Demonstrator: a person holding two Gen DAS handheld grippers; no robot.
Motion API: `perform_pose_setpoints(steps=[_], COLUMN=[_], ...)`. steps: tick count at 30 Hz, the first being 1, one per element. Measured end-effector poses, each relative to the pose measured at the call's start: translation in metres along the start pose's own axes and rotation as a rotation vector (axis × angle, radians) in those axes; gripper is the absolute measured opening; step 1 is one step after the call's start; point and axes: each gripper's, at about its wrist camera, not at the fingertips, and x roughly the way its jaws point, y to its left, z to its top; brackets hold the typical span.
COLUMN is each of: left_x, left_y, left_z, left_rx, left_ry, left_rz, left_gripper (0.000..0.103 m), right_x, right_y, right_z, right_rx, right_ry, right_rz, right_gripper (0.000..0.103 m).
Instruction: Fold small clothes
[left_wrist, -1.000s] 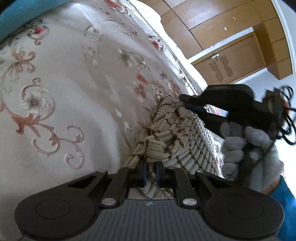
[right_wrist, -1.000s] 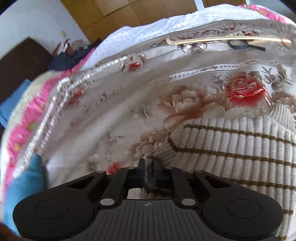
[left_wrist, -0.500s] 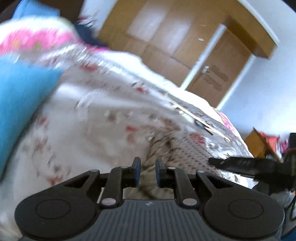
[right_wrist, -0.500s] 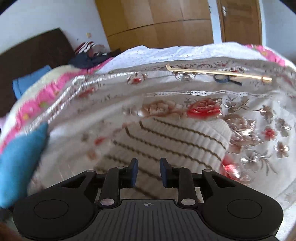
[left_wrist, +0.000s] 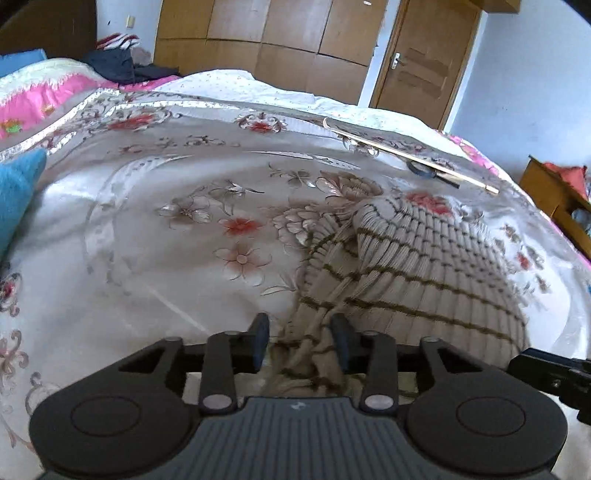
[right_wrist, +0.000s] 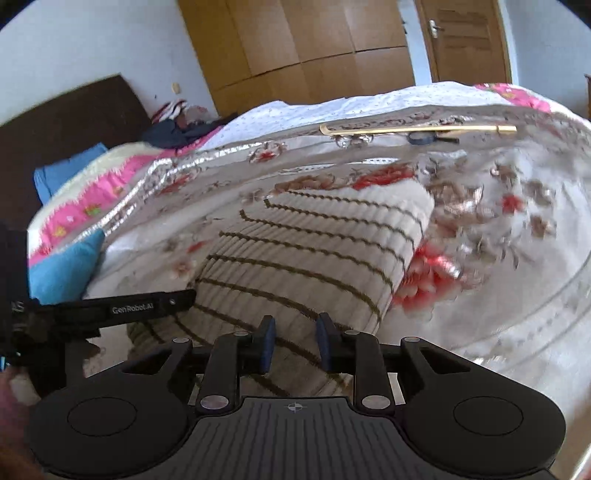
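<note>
striped knit garment (left_wrist: 413, 273) lies folded on the bed (left_wrist: 147, 258), on the floral bedspread; landmark for all positions. left hand-held gripper (left_wrist: 300, 341) at the garment's near bunched edge, jaws opening, a twist of knit between the pads but not pinched (gap visible on the left pad side). right hand-held gripper (right_wrist: 293, 341) over the garment's near end, jaws closing, apart, pads not pressing the cloth, nothing held. beyond the garment, far side: a thin wooden stick (right_wrist: 417, 129) with a dark magnifying glass (right_wrist: 424, 138) touching it. blue cloth (right_wrist: 66, 266) well to the garment's left.
</note>
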Motion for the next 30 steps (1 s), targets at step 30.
perform_pose_setpoints(steps=[30], left_x=[-0.042], left_y=[-0.025], left_z=[0.021], left_rx=[0.118], left_ry=[-0.03], left_rz=[0.028], left_gripper=[0.056], right_x=[-0.015], right_y=[-0.016], right_z=[-0.041], right_rx=[0.179], right_ry=[0.041], right_rz=[0.079], right_gripper=[0.048])
